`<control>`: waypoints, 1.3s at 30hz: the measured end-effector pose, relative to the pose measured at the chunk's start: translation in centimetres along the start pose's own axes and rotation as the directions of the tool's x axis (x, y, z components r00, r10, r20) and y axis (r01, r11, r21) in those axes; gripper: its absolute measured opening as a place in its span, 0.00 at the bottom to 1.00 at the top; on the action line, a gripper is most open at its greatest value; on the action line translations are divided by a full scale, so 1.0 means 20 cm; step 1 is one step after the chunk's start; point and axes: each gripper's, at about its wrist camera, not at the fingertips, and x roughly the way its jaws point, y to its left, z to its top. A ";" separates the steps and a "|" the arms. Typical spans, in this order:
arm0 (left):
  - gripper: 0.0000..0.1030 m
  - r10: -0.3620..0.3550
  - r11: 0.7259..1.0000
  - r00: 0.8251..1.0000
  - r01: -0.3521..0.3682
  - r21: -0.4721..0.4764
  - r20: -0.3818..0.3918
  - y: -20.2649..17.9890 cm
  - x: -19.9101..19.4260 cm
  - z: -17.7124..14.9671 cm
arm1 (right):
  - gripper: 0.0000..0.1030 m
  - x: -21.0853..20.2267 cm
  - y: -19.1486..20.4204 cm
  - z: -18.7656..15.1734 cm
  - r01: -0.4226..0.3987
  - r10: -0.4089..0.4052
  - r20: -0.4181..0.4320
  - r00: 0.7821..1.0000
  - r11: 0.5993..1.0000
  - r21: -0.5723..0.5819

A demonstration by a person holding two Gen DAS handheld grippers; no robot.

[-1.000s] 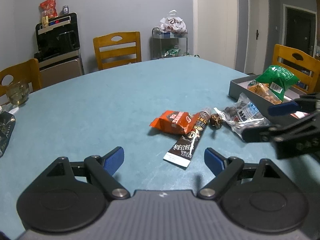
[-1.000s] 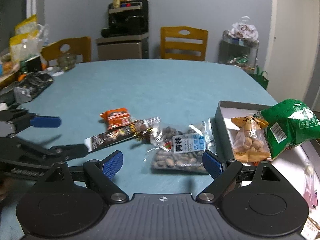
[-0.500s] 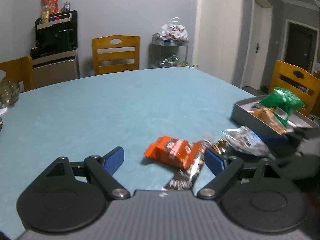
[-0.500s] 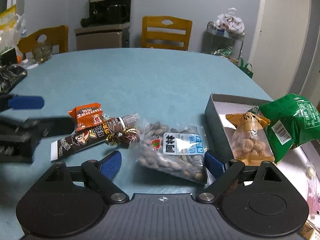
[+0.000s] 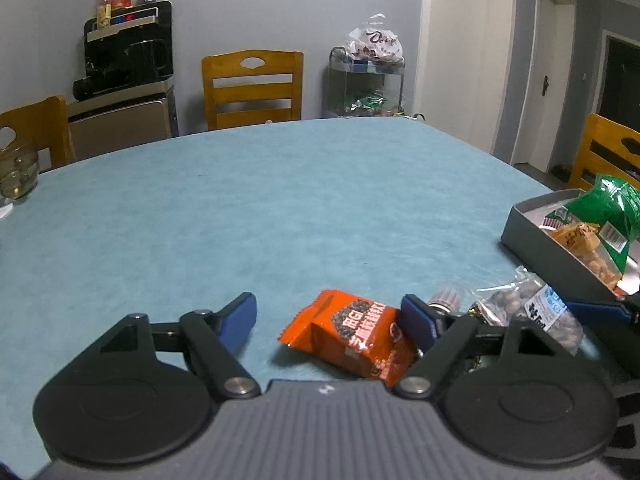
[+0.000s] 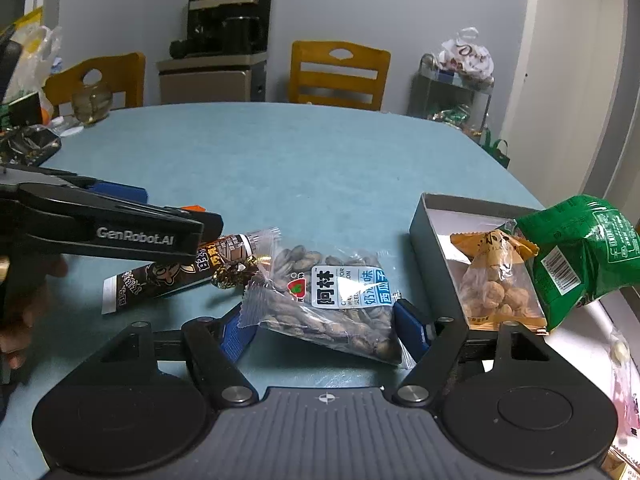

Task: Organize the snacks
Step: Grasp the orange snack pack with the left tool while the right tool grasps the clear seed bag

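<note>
table: matt blue-green cloth, slightly rough | orange packet near table's front edge: glossy foil-like plastic | seed bag: clear shiny plastic | box at table's right: matt grey card | chair behind table: smooth wood

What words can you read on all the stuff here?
"GenRobot.AI": on the left claw's black arm.
"阿林", with "奶油味 西瓜子" beside it: on the clear seed bag.
"Dove", partly creased: on the white plastic bag on the cart.
Orange packet, brown tube, green bag, tan packet: print too blurred or small.
</note>
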 end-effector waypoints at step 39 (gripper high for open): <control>0.29 -0.049 0.999 0.999 0.050 -0.010 0.008 0.10 -0.24 -0.12 | 0.13 -0.22 -0.02 -0.04 -0.074 0.076 0.094 0.993 0.997 -0.022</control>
